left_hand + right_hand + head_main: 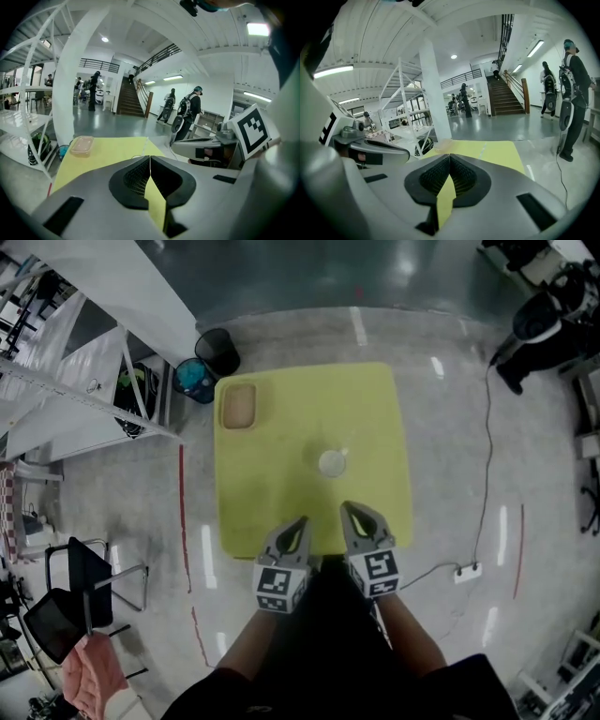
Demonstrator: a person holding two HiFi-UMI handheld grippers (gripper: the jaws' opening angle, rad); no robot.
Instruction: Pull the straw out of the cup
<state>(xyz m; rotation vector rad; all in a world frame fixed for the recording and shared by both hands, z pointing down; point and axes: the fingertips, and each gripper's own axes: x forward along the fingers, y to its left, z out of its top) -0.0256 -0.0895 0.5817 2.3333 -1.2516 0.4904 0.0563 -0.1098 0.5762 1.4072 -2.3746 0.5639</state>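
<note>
Sharing yellow table with tan tub at far-left corner, well apart: pale translucent cup mid-table. Nearer, left gripper and right gripper, jaws together, empty.

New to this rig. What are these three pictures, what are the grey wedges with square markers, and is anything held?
No robot here: a person stands at a yellow table with a hand-held two-jaw gripper in each hand; those are the wedges. The top-down picture comes from a camera on the person's head; the other two from cameras riding on each gripper, looking along its jaws. The left gripper and right gripper hover at the table's near edge, both shut and empty. On the table are a pale cup near the middle and a shallow tan container at the far left corner. The straw is too small to make out.
</note>
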